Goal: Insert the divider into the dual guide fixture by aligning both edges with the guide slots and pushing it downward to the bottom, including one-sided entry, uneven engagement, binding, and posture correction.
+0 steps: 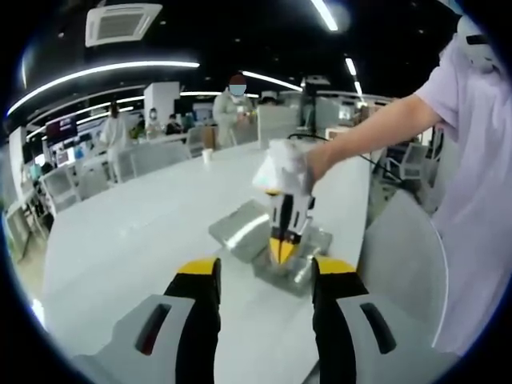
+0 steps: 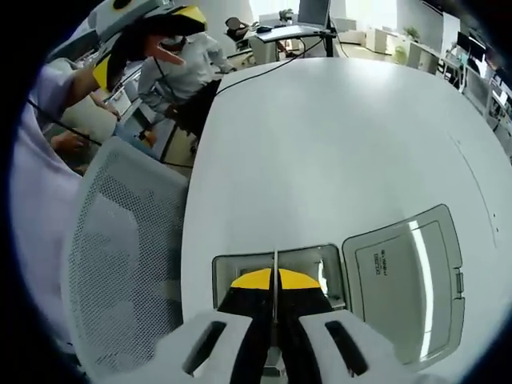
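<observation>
Right gripper view: the right gripper (image 2: 274, 300) has its jaws pressed together on the divider (image 2: 275, 268), a thin sheet seen edge-on as a bright line between the yellow tips.
Divider place: directly over the open grey fixture (image 2: 240, 268) on the white table (image 2: 344, 144); how deep it sits in the slots I cannot tell.
Divider axis: its edge runs near to far, along the line of the jaws and across the middle of the box; the sheet appears to stand upright, broad faces to left and right.
Why held so: judged, pinching it by the upper part keeps both side edges free to meet the two guide slots, and pushing from straight above limits tilt and binding.
Lid: a grey lid (image 2: 408, 280) lies flat just right of the fixture, inner face up, out of the way of the opening.
Left gripper view: the left gripper (image 1: 264, 276) has its jaws spread and holds nothing, hanging near the box and aimed at it, likely ready to steady it or correct the posture.
Same view, further: a gloved hand (image 1: 284, 168) holds the right gripper nose-down over the fixture.
Surroundings: a mesh chair (image 2: 120, 240) stands left of the table; people stand at the far end of the room.
</observation>
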